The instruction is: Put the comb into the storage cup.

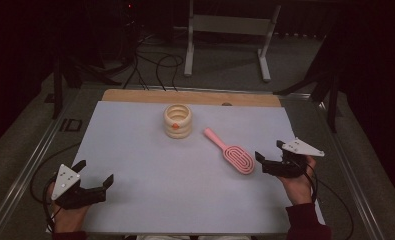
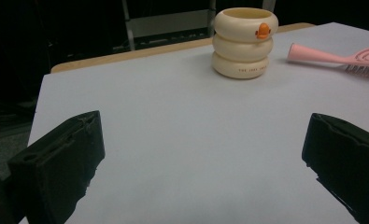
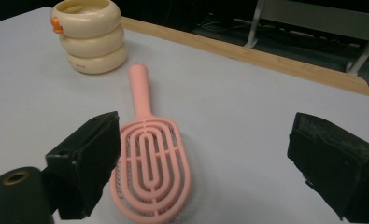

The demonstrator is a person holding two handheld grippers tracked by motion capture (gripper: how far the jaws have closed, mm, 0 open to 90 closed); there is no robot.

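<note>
Pale grey desk (image 1: 150, 200) with wooden far edge, dark room behind, metal stand (image 1: 230, 30) on floor. Wide free surface in middle. Pink hairbrush (image 1: 232, 152) flat, just beside right tongs (image 1: 269, 157), spread. Cream ringed cup (image 1: 178, 121) upright near far edge. Left tongs (image 1: 95, 172) spread, over near left corner.

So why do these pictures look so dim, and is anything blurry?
High view: the room is dark beyond the pale table, and the picture is grainy. Left gripper view: the near jaws are soft, the cream cup sharper. Right gripper view: the pink brush is fairly clear and casts a faint shadow.
</note>
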